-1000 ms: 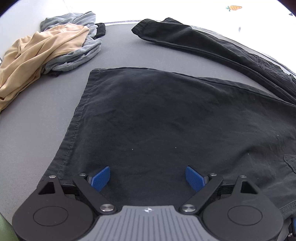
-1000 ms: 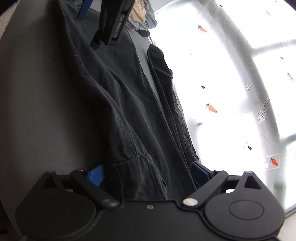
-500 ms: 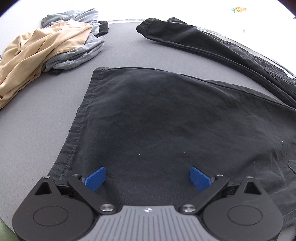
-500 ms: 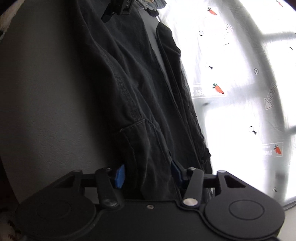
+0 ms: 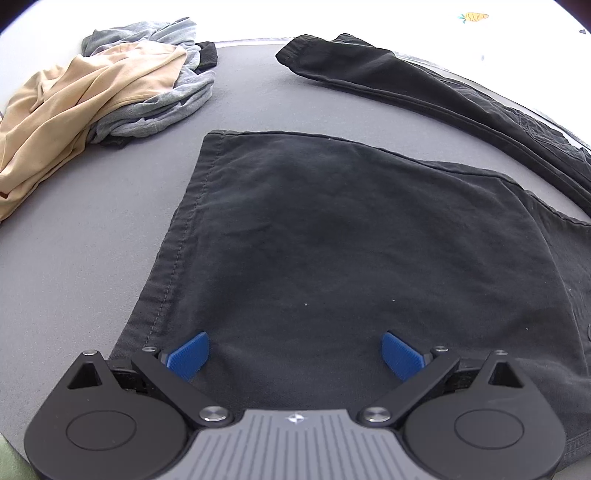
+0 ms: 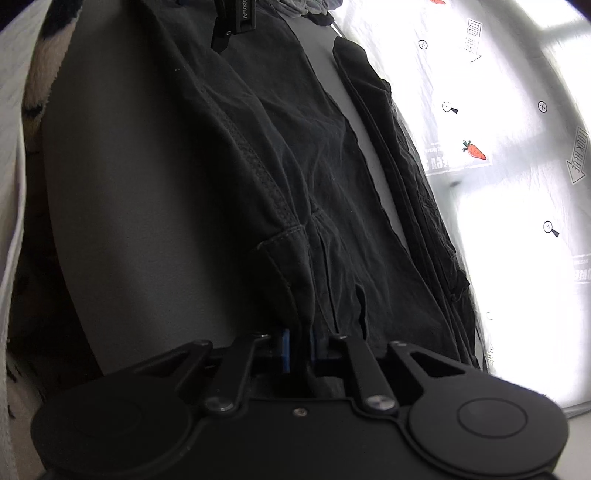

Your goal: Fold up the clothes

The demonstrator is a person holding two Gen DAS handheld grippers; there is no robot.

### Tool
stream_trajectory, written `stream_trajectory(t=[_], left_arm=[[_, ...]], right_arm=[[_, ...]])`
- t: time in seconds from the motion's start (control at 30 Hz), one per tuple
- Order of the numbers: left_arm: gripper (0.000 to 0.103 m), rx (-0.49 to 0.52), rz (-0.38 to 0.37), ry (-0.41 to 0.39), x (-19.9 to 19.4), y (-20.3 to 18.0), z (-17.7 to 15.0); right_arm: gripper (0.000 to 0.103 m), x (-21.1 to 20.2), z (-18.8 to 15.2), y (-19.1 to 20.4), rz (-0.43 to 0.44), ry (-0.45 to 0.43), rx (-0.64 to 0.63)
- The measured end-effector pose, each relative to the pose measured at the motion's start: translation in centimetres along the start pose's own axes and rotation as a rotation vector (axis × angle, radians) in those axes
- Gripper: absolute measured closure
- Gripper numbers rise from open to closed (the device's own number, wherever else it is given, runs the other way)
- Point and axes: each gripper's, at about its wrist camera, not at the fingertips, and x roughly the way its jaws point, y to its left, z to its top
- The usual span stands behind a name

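Note:
Black trousers (image 5: 351, 240) lie spread on the grey table (image 5: 74, 258), one leg flat in front of me, the other leg (image 5: 424, 85) stretched along the far edge. My left gripper (image 5: 293, 354) is open, hovering low over the near leg's hem end, blue pads (image 5: 188, 354) apart and empty. In the right wrist view the trousers (image 6: 295, 166) run away from me. My right gripper (image 6: 299, 350) is shut on a fold of the trousers' waist end. The left gripper's body (image 6: 232, 18) shows at the top of that view.
A pile of tan and grey clothes (image 5: 103, 96) sits at the far left of the table. A white carrot-print sheet (image 6: 498, 147) lies past the table's far edge. A pale fabric (image 6: 14, 147) hangs along the table's left edge in the right wrist view.
My right gripper closed from wide open onto the trousers' waist fabric. My left gripper stayed open and drew back slightly over the trouser leg.

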Motion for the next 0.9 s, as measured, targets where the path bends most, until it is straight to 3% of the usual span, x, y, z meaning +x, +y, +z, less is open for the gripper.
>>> stream_trajectory(t=[0.07,0.2,0.3,0.4,0.5,0.73,0.9], left_arm=[[0.003,-0.004,0.004,-0.002,0.0,0.1,-0.1],[0.001,-0.022,0.016,0.002,0.3,0.2,0.2],[0.000,-0.038,0.024,0.013,0.4,0.1,0.5],[0.000,-0.040,0.024,0.018,0.4,0.2,0.6],[0.000,-0.042,0.026,0.021,0.4,0.1,0.6],[0.000,-0.048,0.031,0.021,0.4,-0.1,0.6],[0.000,-0.049,0.051,0.047,0.6,-0.4,1.1]], right_arm=[[0.089,0.2,-0.1,-0.3,0.019,-0.002,0.031],[0.051,0.2,-0.3,-2.1,-0.040,-0.006,0.083],[0.034,-0.4,-0.6,-3.1,-0.104,-0.039,0.097],[0.031,0.4,-0.1,-6.6,-0.106,-0.065,0.091],[0.023,-0.1,-1.0,-8.8,-0.050,-0.069,0.196],[0.022,1.5,-1.2,-16.5,0.229,-0.044,0.574],[0.022,1.6,-1.5,-20.6,0.337,-0.099,0.788]])
